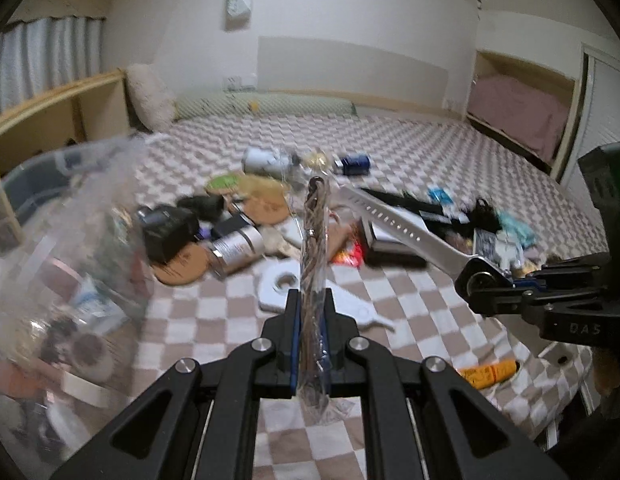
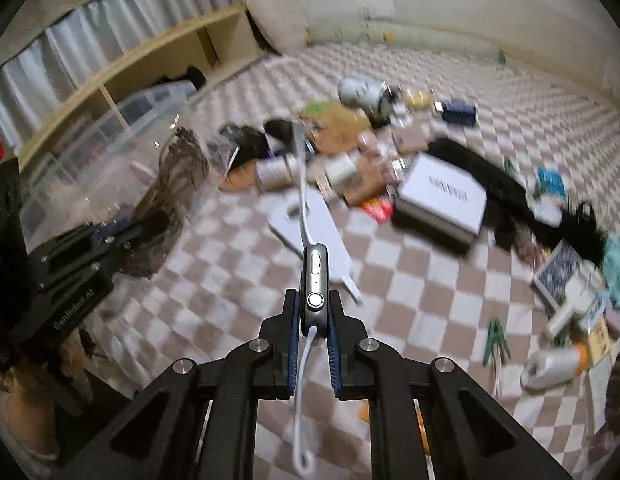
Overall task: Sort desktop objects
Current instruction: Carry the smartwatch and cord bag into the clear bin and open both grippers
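Two items held above the checkered bed (image 2: 237,280): right gripper (image 2: 314,316) clamps a smartwatch (image 2: 316,280) by its case, white strap hanging. Left gripper (image 1: 313,316) pinches a clear packet of brown cords (image 1: 314,240), beside a clear plastic bin (image 1: 49,240); clutter pile (image 1: 269,216) lies beyond.

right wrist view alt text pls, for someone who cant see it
The right gripper has its jaws shut on a silver smartwatch, held edge-on with its white strap pointing away, above a checkered blanket strewn with small clutter. At left, the left gripper holds a clear bag of brown cords near a clear plastic bin.
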{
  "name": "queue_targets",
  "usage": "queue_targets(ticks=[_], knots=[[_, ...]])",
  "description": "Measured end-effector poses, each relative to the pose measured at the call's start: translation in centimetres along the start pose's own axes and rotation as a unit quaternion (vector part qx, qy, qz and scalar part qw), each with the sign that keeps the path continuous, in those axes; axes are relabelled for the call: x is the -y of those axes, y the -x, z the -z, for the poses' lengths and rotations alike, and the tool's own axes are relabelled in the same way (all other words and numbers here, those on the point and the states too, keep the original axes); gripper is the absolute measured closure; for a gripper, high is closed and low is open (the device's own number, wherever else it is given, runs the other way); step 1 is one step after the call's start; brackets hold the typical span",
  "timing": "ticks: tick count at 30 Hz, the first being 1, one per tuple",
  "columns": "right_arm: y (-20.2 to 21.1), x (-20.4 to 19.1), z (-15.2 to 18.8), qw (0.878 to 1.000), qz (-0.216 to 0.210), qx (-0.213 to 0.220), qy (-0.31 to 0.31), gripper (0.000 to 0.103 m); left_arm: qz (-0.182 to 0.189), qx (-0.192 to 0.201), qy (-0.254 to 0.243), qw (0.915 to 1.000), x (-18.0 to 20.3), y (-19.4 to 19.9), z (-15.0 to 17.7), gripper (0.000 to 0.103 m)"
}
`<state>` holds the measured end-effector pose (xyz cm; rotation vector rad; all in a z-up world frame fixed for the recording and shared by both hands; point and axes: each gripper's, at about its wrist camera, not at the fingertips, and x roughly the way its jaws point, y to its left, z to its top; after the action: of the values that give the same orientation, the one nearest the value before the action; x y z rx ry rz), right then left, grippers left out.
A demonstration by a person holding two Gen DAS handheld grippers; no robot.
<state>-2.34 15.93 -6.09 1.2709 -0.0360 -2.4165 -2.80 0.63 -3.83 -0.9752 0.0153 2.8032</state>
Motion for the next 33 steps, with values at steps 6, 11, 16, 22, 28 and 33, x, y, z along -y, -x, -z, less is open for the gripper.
queue_targets(ticks=[6,11,16,22,28,33], knots=[[2.5,-3.7,-4.4,0.998,-0.023,0.053,0.016,0.090,-0.031,0.043,0.005,0.9986,-1.9,3.8,-3.3,0.094],[3.8,-7.8,-8.5,0.995,-0.051,0.077,0.037,0.090,-0.073,0.064,0.018,0.9951,-5.1,6.9,-5.3,0.094],[4.0,-12.7,-12.8,0.990,-0.091,0.091,0.053,0.090,-0.126,0.057,0.042,0.9896,-9.8,8.9,-6.6,0.094],[1.8,-18.1,-16.7,0.985,-0.132,0.095,0.049,0.090,-0.174,0.039,0.066,0.9818,-16.1,10.7,-7.2,0.094],[-2.4,-23.1,-18.9,0.982,-0.167,0.071,0.046,0.090,-0.210,0.002,0.079,0.9746,-21.2,9.6,-8.1,0.094],[-7.0,-25.7,-19.3,0.986,-0.165,0.022,0.029,0.090,-0.214,-0.019,0.106,0.9709,-23.6,7.9,-8.7,0.094]])
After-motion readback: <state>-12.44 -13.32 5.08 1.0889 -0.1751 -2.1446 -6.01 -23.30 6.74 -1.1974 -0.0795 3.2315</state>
